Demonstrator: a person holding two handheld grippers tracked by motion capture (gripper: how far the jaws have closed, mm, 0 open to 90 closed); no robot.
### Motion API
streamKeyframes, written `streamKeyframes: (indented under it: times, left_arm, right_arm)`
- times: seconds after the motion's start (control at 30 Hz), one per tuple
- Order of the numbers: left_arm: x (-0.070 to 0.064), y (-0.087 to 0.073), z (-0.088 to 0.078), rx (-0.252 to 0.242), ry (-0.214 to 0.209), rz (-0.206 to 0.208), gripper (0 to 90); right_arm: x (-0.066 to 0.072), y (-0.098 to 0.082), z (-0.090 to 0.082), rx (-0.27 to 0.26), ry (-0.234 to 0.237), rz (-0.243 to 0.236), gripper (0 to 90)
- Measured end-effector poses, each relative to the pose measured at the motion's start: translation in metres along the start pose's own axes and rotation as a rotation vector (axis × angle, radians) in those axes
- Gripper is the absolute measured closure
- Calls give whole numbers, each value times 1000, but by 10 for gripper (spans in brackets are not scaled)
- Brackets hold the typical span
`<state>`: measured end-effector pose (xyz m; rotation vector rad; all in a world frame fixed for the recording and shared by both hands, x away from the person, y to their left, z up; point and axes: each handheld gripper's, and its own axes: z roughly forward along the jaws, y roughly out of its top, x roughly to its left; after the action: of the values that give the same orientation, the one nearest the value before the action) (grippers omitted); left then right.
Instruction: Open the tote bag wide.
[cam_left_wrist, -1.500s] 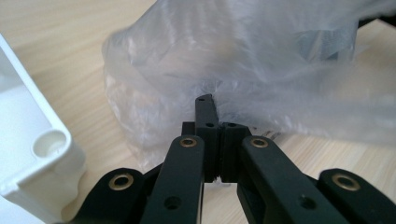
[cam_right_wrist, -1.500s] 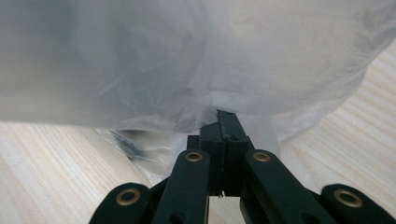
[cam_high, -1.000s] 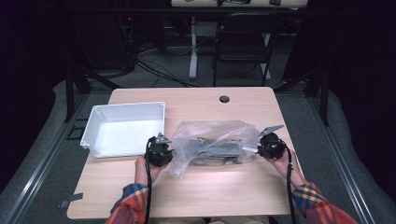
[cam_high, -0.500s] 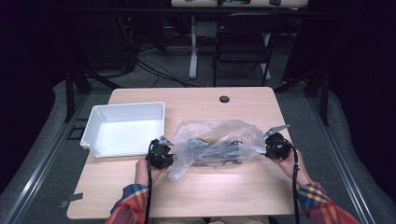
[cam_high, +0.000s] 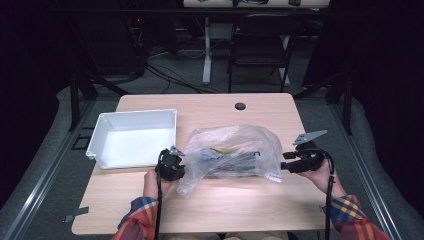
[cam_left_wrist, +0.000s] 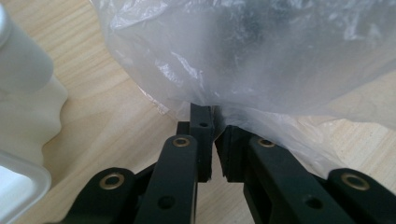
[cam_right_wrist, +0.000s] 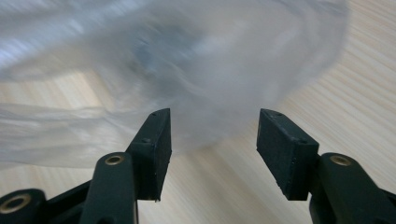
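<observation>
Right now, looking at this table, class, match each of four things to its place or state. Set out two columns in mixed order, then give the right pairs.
Things:
1. white tray
2. plastic bag
3. left gripper
4. right gripper

Places or states:
A. jaws apart, nothing between them
B. lies in the middle of the table, dark things inside
C. pinches a fold of clear film
D. stands at the table's left side

Pairs: 1-D, 2-B, 3-C, 4-A
</observation>
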<state>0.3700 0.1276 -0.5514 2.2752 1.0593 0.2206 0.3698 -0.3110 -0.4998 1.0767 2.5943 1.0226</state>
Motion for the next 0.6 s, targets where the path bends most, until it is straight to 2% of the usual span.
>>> streamKeyframes:
  times: [0.1,0.13,0.17,0.23,0.3,0.33,0.37,0.43,0.6]
  left_arm:
    - [1,0,-2,9,-9,-8,793]
    - [2,0,-2,19,-9,-20,740]
    - [3,-1,-5,34,-13,-36,672]
    - [3,-3,-12,24,-17,-77,564]
    - [3,-5,-22,7,1,-98,482]
    - [3,-6,-28,-2,6,-109,457]
    - [2,-7,-32,-10,12,-119,431]
    - [2,-10,-41,-24,18,-127,398]
    - [-1,-11,-58,-63,30,-132,359]
  right_arm:
    - [6,4,4,-3,28,8,459]
    - [6,4,6,-3,35,9,470]
    - [6,3,7,-6,30,12,512]
    - [7,3,11,-29,19,5,609]
    - [9,4,15,-31,14,-2,716]
    - [11,4,18,-34,-2,-7,780]
    - [12,5,21,-32,3,-14,821]
    - [14,6,27,-10,-12,-40,895]
    - [16,4,35,39,-24,-54,900]
